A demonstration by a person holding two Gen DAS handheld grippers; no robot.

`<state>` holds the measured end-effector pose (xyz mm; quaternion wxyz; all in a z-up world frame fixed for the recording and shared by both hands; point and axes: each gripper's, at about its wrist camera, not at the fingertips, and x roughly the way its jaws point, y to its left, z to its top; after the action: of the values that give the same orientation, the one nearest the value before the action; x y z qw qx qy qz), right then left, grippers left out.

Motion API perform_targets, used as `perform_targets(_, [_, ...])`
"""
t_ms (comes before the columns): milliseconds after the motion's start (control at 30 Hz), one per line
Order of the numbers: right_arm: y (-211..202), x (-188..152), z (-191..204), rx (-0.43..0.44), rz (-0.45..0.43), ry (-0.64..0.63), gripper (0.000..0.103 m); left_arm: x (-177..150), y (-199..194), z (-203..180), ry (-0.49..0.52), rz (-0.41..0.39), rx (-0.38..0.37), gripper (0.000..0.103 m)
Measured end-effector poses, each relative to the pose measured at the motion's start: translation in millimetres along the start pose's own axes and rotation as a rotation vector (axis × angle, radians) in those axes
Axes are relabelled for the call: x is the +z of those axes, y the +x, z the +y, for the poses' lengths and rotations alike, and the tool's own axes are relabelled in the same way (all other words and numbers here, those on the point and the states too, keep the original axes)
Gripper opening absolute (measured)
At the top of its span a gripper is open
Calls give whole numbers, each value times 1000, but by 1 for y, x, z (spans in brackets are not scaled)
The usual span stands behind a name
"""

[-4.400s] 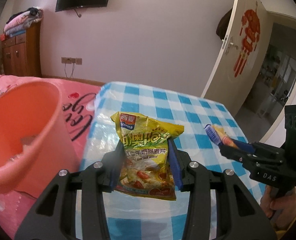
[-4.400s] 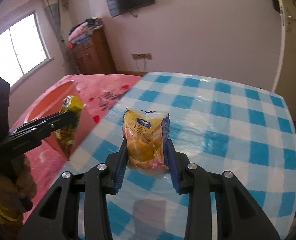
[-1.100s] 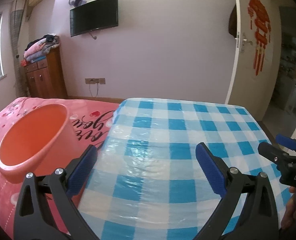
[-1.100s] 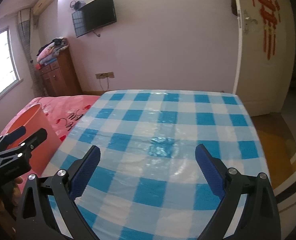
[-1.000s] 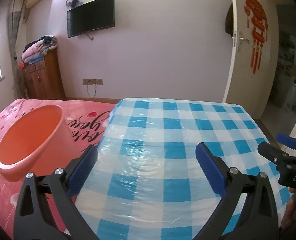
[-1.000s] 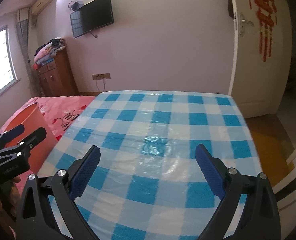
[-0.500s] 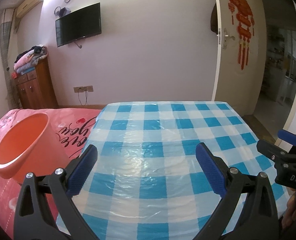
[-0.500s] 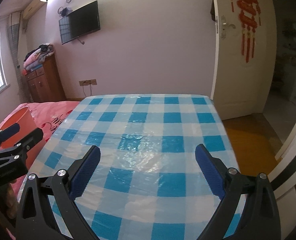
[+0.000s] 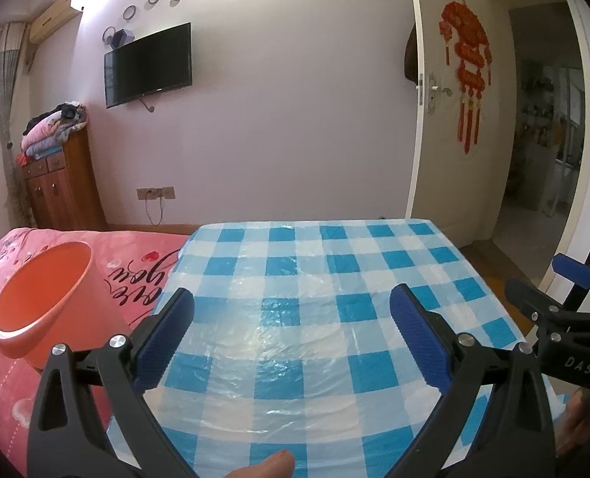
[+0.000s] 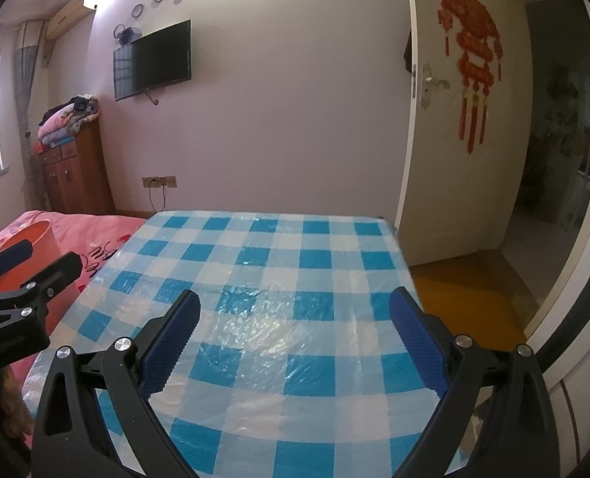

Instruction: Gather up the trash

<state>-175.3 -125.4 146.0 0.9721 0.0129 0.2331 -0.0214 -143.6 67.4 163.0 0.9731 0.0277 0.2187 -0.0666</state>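
My left gripper [image 9: 292, 298] is open and holds nothing, hovering over the near part of a table with a blue-and-white checked cloth [image 9: 295, 247] under clear plastic. The right gripper [image 10: 294, 298] is open and empty too, above the same cloth [image 10: 271, 239]. An orange bin [image 9: 44, 294] stands tilted on the pink bed to the left of the table, its inside hidden from here. In the right wrist view the bin [image 10: 44, 239] is partly covered by the left gripper. No wrapper shows on the cloth.
A pink bedspread [image 9: 0, 378] lies left of the table. At the back left, a wooden cabinet [image 9: 60, 183] carries folded blankets, with a TV [image 9: 147, 63] on the wall. A white door [image 9: 450, 139] stands ajar on the right. A fingertip [image 9: 271, 466] shows below.
4.4 s ago each gripper was shut on a snack packet; now both are open and empty. Over the last second both have drawn back from the table and bin.
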Motion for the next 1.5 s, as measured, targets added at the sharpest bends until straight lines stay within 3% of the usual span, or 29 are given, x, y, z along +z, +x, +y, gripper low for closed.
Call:
perform_targets(700, [-21,4,7,-26,-47,-23,95,4,-25,0,-12,-68,7,99])
perform_targets(1233, [-23,2,6,-22,-39,-19,95,3,-22,-1,-5,-57,2,99])
perform_targets(1500, [-3,-8,5,-6,7,-5,95,-3,-3,-6,3,-30,5,99])
